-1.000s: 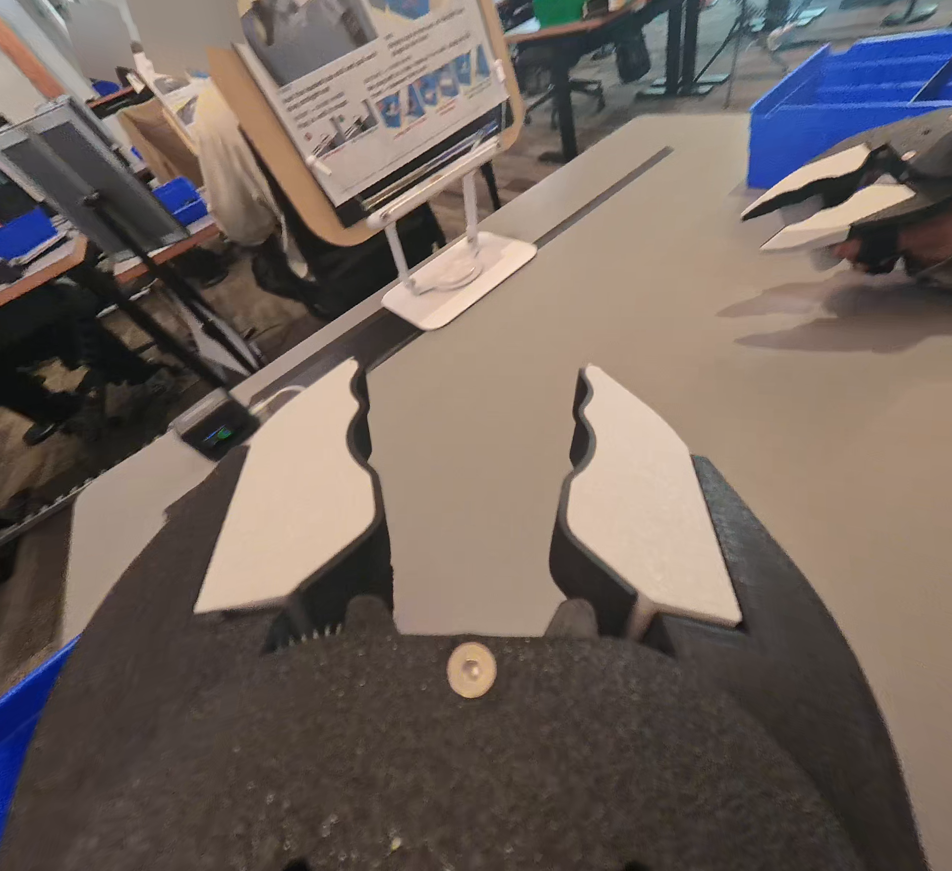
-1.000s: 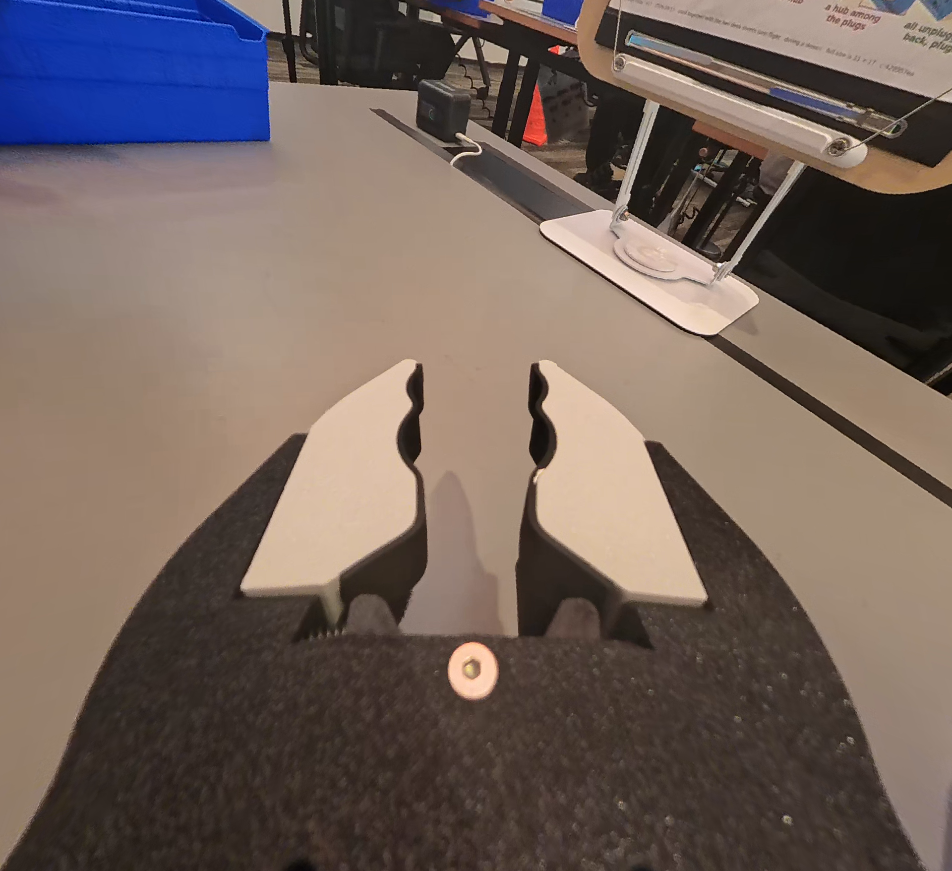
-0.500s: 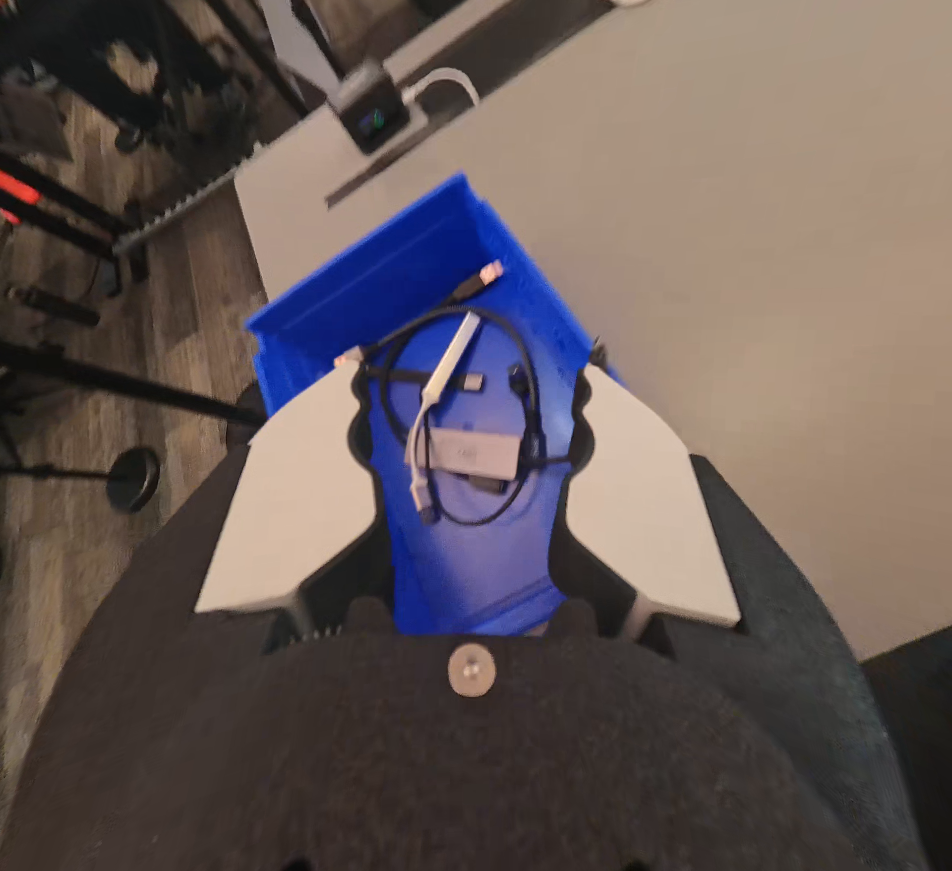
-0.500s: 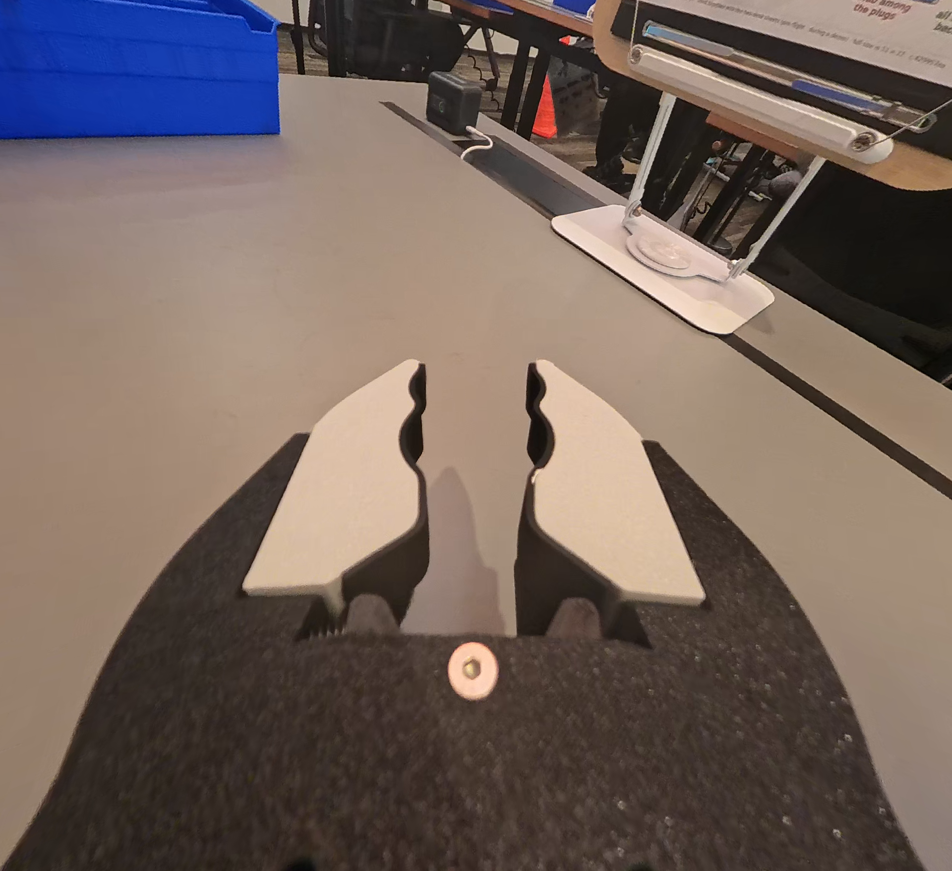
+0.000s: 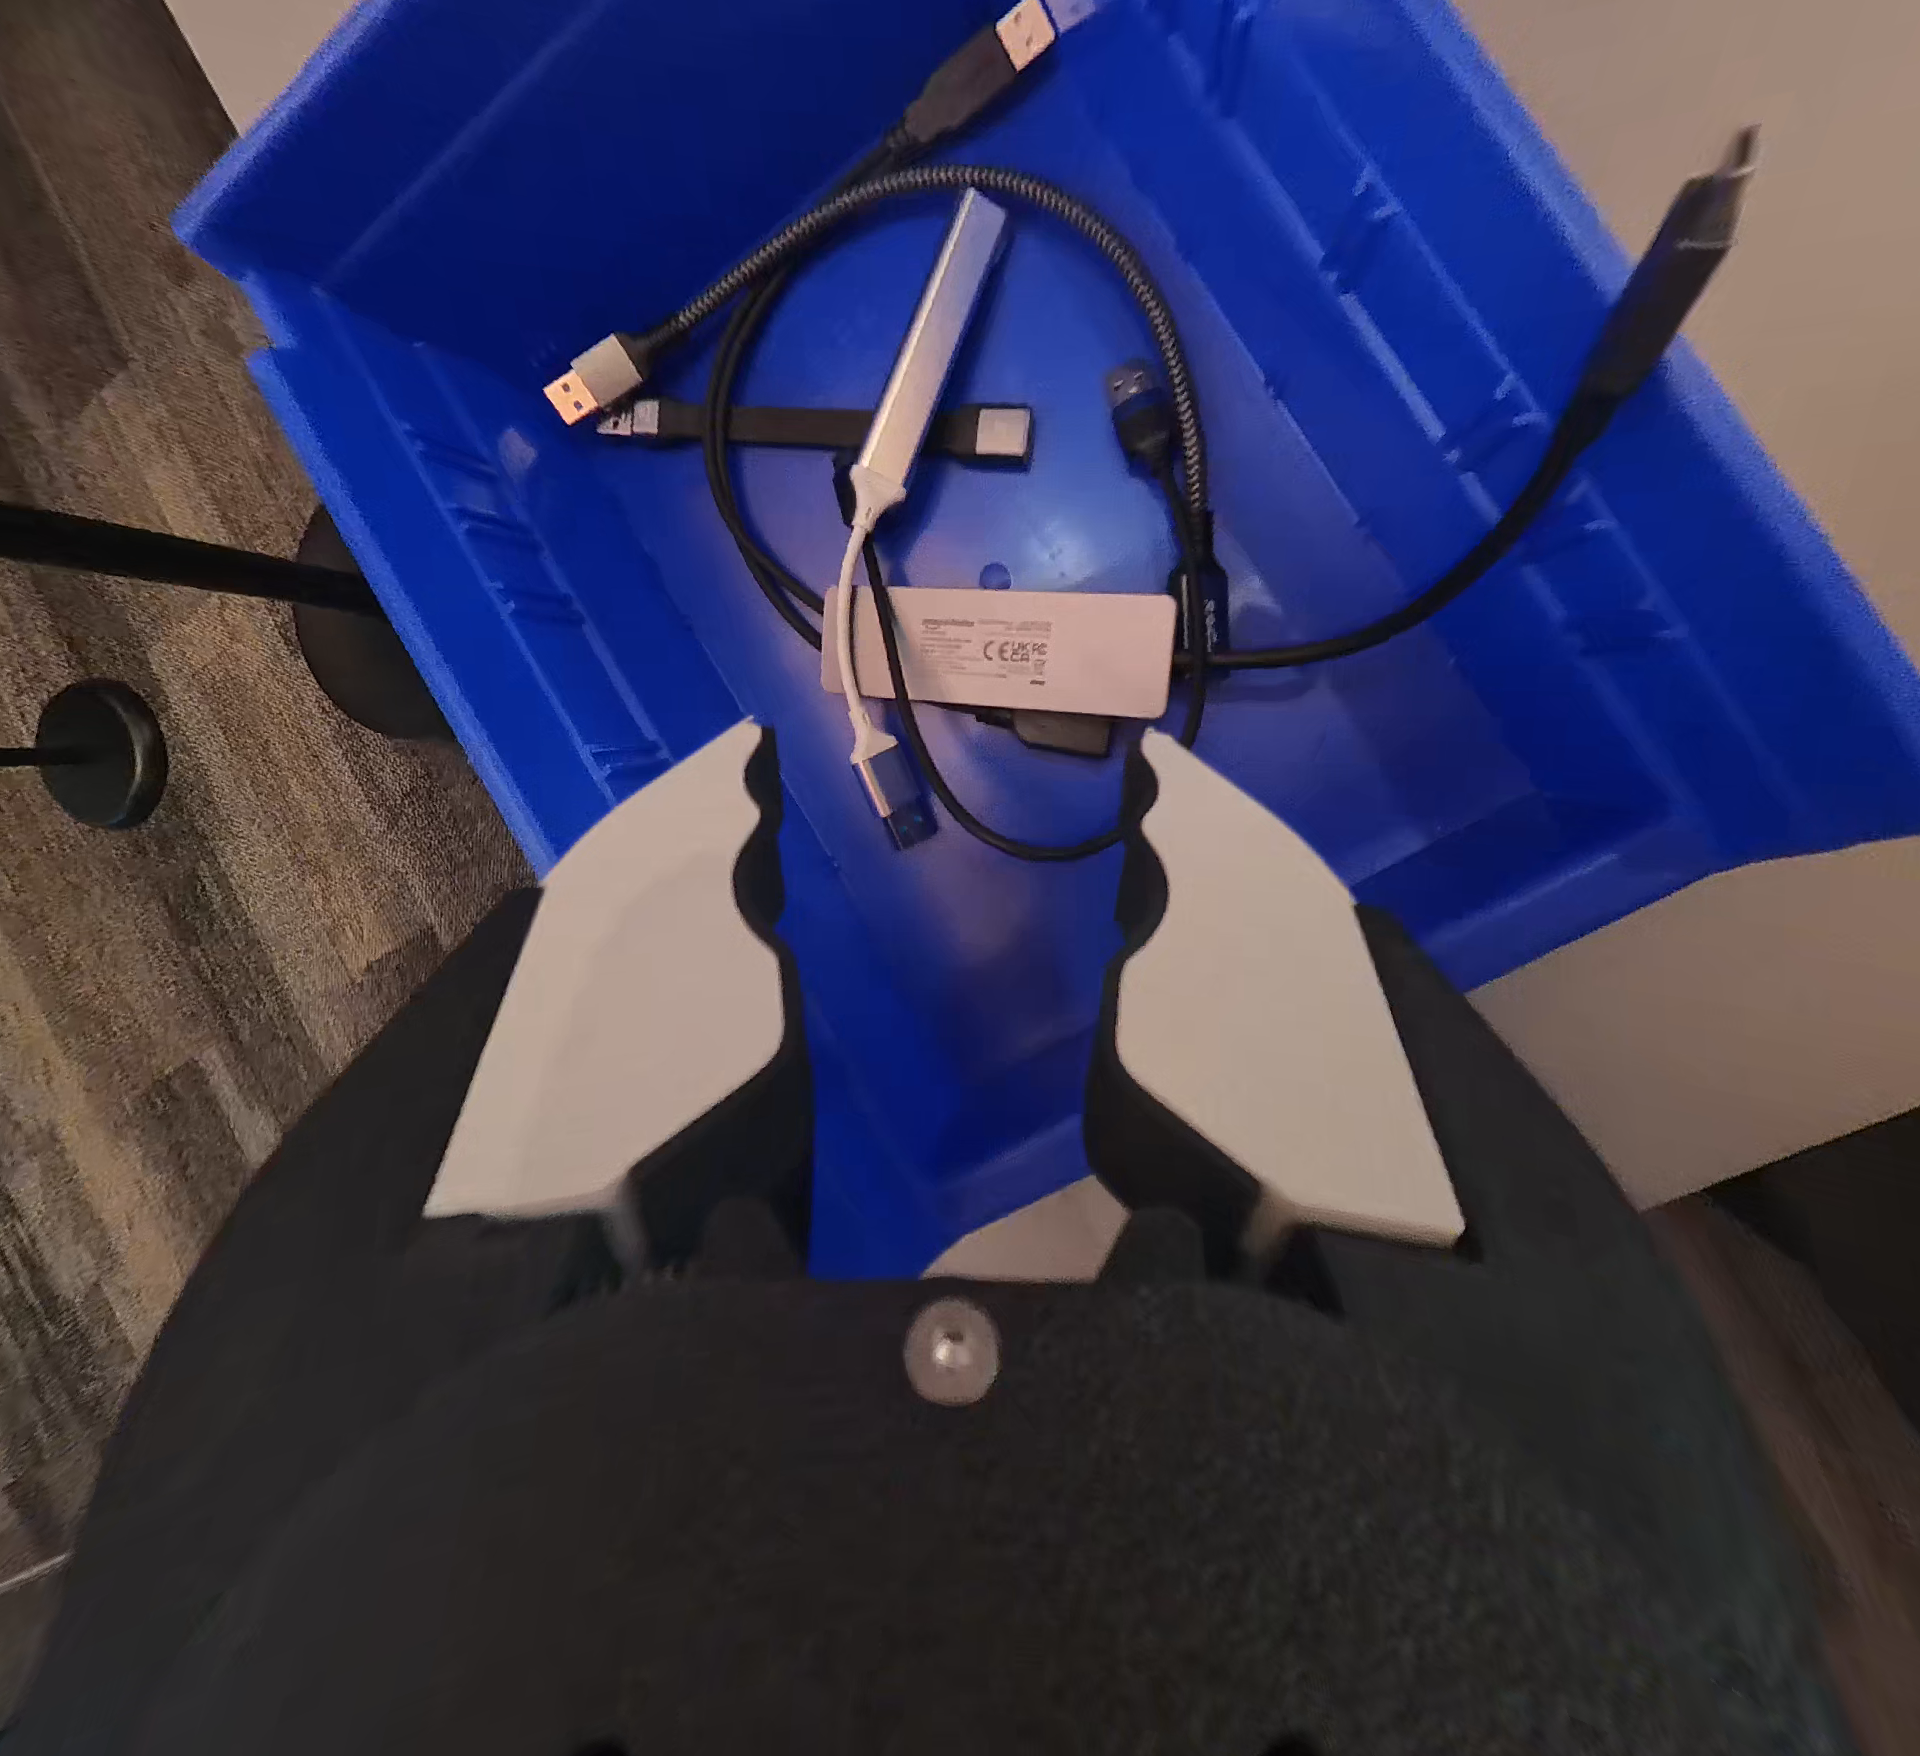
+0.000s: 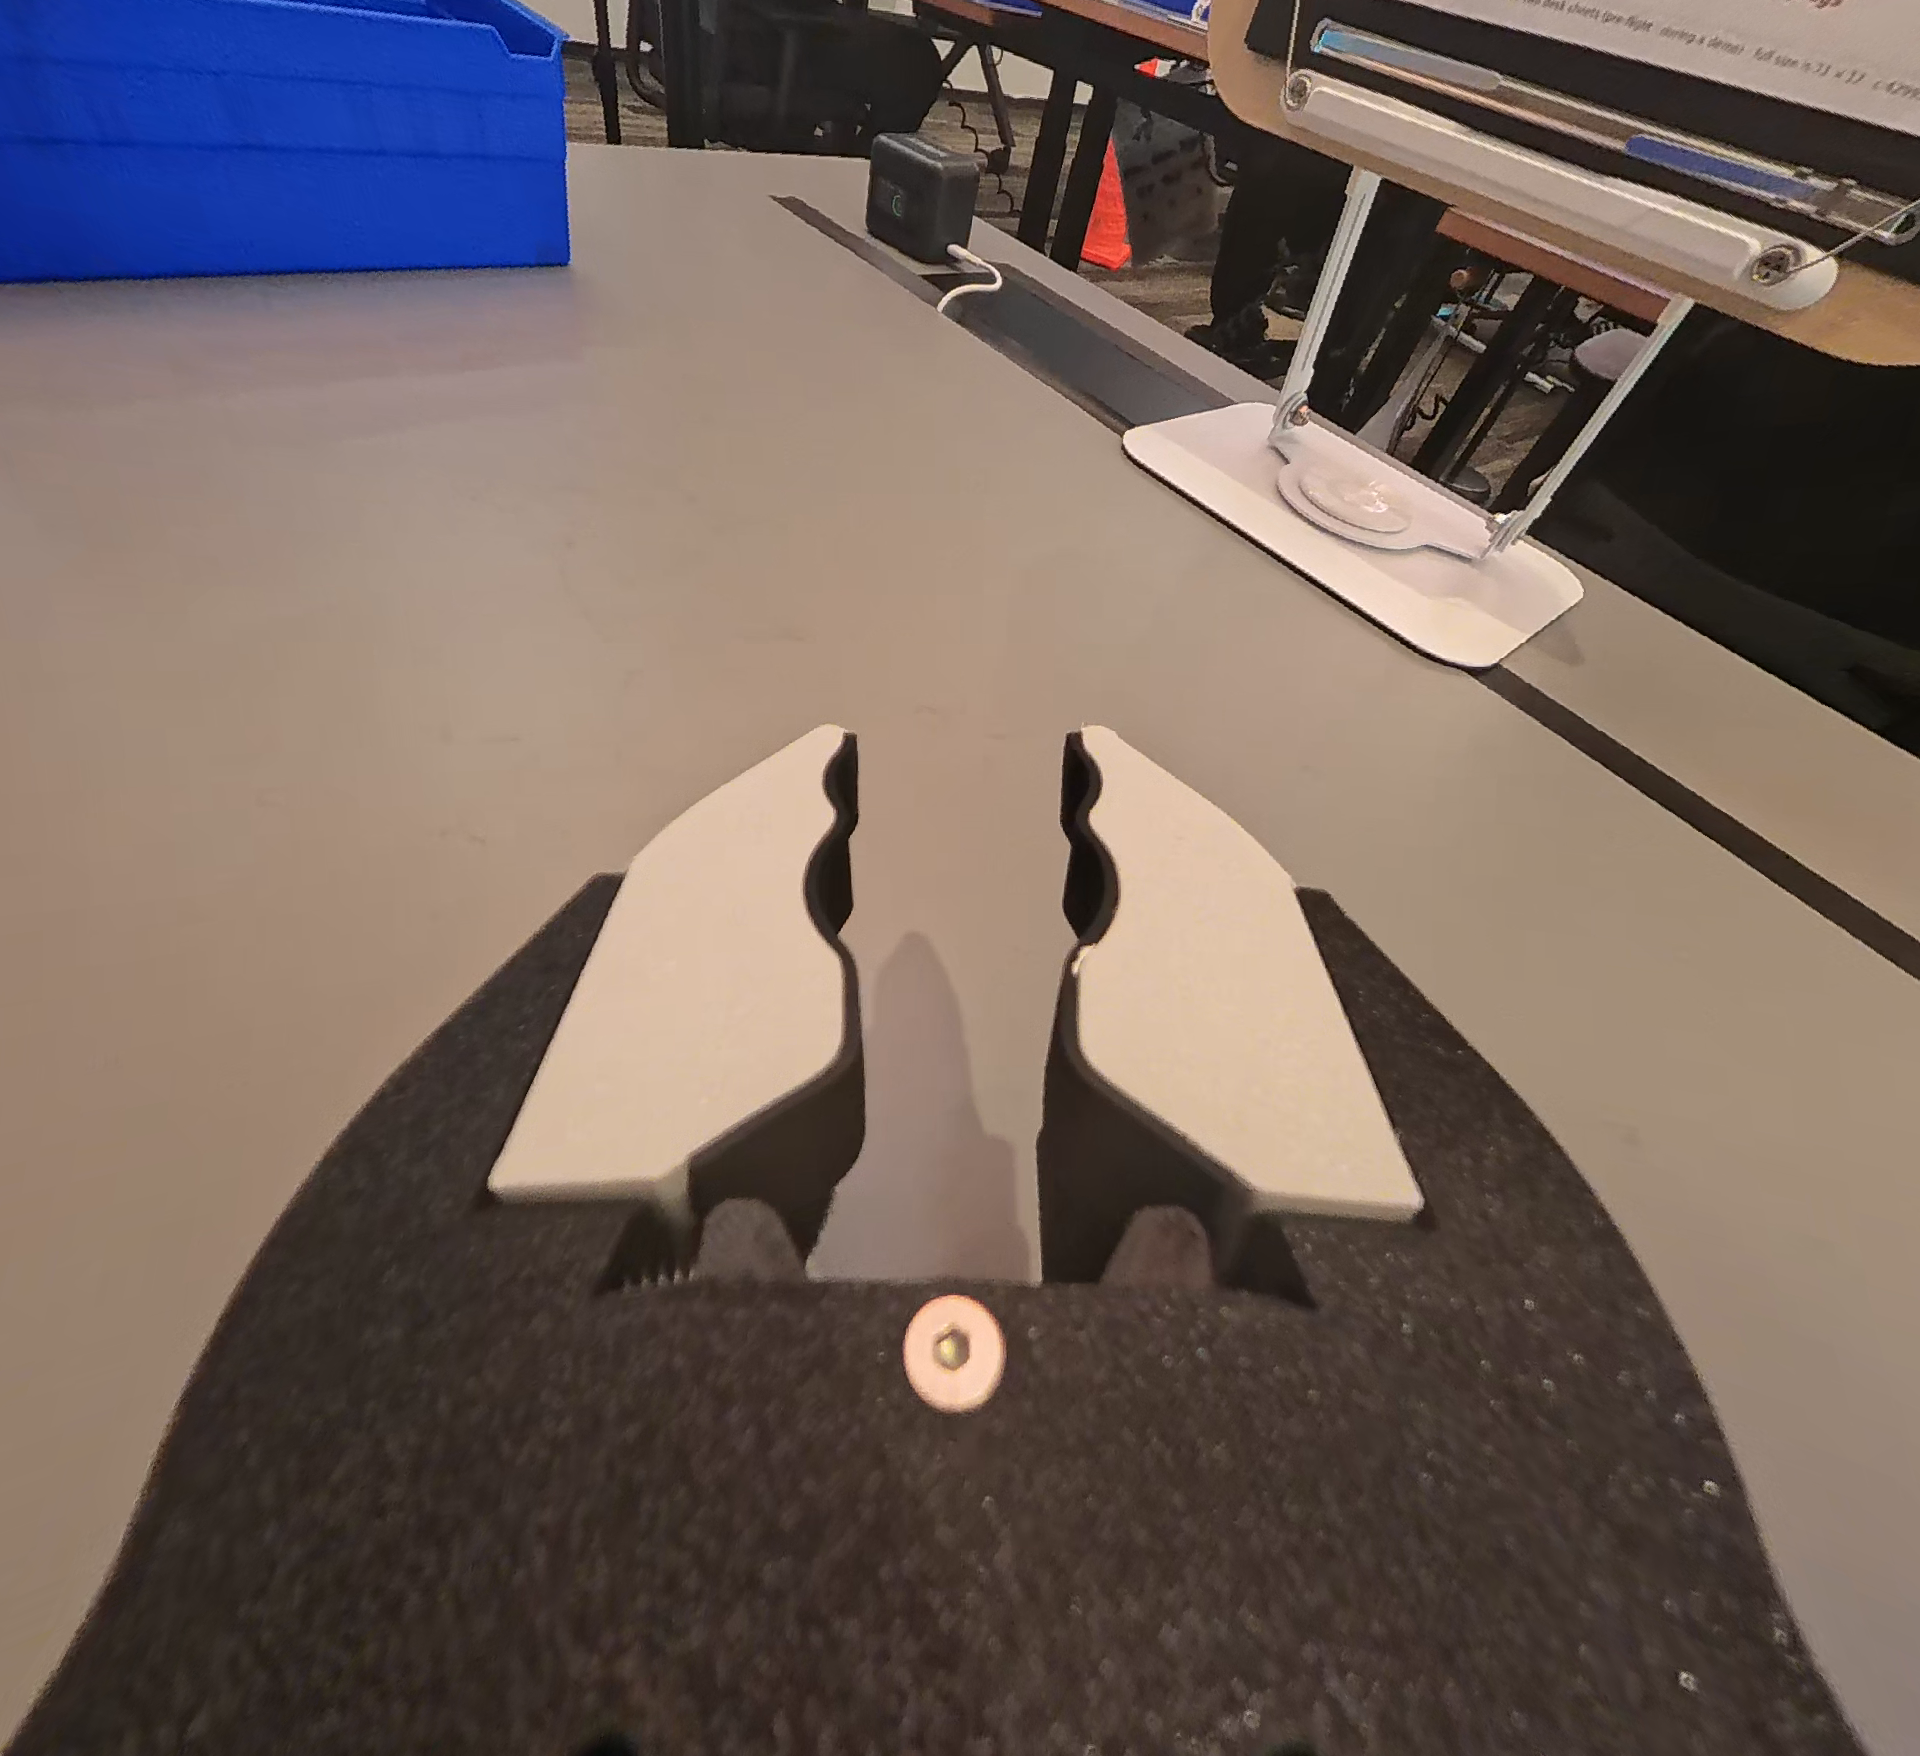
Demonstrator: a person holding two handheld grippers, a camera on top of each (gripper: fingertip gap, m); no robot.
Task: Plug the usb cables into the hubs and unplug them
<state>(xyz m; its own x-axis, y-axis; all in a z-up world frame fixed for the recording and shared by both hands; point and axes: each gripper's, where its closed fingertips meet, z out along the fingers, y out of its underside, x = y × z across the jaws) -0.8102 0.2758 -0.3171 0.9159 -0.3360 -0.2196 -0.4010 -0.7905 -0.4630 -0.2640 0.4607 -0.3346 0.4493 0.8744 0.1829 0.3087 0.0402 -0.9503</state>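
Note:
A blue bin (image 5: 582, 96) sits at the table's corner in the left wrist view. It holds a flat grey hub (image 5: 1003, 657), a slim silver hub (image 5: 935, 335) with a white lead, and several black USB cables (image 5: 1143, 272). One black cable's plug (image 5: 1704, 200) hangs over the bin's right wall. My left gripper (image 5: 945, 750) is open and empty, held above the bin's near end. My right gripper (image 6: 961, 750) is open and empty, low over the bare grey table (image 6: 520, 563).
In the right wrist view a blue bin (image 6: 270, 117) stands at the far left. A small black charger (image 6: 920, 194) with a white cord sits by the table's black cable slot. A white stand (image 6: 1361, 522) holding an instruction board is at the right. Floor lies beyond the left bin.
My left gripper swung from facing the board across the table to looking down into the blue bin, then moved closer to it. My right gripper shifted only slightly.

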